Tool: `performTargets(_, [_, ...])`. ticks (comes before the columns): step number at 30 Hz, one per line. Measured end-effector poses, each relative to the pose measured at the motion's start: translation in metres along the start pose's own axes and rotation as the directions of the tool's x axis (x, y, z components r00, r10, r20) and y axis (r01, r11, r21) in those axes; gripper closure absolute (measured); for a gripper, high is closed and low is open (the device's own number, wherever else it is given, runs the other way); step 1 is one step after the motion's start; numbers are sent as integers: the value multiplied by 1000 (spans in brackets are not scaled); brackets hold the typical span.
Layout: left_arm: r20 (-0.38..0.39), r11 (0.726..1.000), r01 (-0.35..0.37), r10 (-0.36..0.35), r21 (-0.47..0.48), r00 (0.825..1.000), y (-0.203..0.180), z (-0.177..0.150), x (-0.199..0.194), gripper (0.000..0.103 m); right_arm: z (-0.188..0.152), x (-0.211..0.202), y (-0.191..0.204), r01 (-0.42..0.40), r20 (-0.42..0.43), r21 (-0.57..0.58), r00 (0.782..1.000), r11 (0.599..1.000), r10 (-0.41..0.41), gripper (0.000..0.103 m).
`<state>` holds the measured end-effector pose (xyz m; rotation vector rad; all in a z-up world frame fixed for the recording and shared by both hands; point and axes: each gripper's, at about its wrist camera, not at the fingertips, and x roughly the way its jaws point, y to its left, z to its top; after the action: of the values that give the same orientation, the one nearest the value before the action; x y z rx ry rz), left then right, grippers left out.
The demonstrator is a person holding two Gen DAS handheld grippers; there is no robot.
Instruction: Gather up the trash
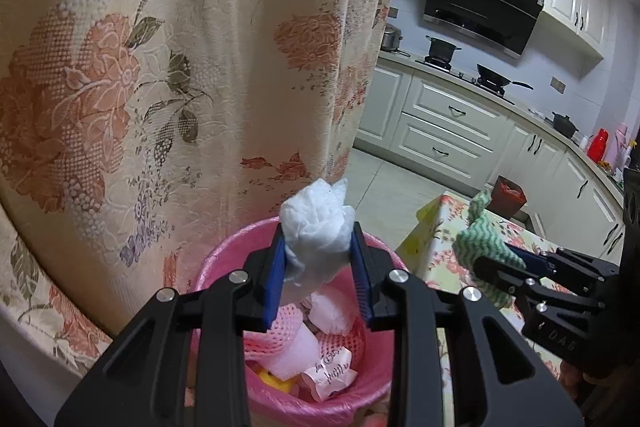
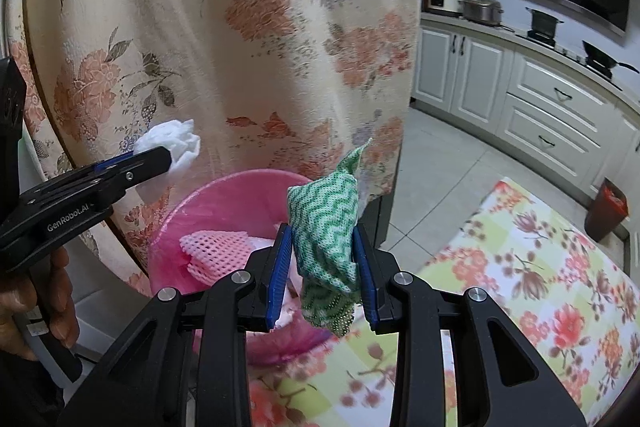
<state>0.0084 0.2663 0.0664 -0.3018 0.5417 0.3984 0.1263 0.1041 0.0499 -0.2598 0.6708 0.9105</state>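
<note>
Left wrist: left gripper clamps tissue (crumpled), bin below

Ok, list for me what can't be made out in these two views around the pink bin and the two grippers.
- Pink bin: its near rim and base are hidden by the left gripper in the left wrist view.
- Bin contents: partly covered by the white tissue wad; the writing on the paper scrap is too small to read.
- Green cloth: its lower end hides the bin's inside in the right wrist view.
- Table: cut off by the frame edge.
</note>
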Motion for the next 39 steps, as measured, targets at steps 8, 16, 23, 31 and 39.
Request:
performTargets(8, [1,1000,-13,13,-6,1000,4,10,15,71,11,29,14,-31,-25,-27,999,999,30,72])
performTargets(16, [-13,999,-33,33,-19,999,6,16,28,51,16,51,13,-48,-50,-13,998,999,47,60])
performTargets(23, [-15,999,-40,39,-25,999,8,18,29,46,14,50,4,-36,-47,3,998,999,36,50])
performTargets(31, [-25,998,-54,53,-31,998,5,3,8,27,-4,26,-9,4,-21,49,1000,999,-3,41])
performTargets(39, [-50,997,-61,58,-50,997,0,-26,-31,12,-35,-10,-14,34,3,83,999,996,-34,34])
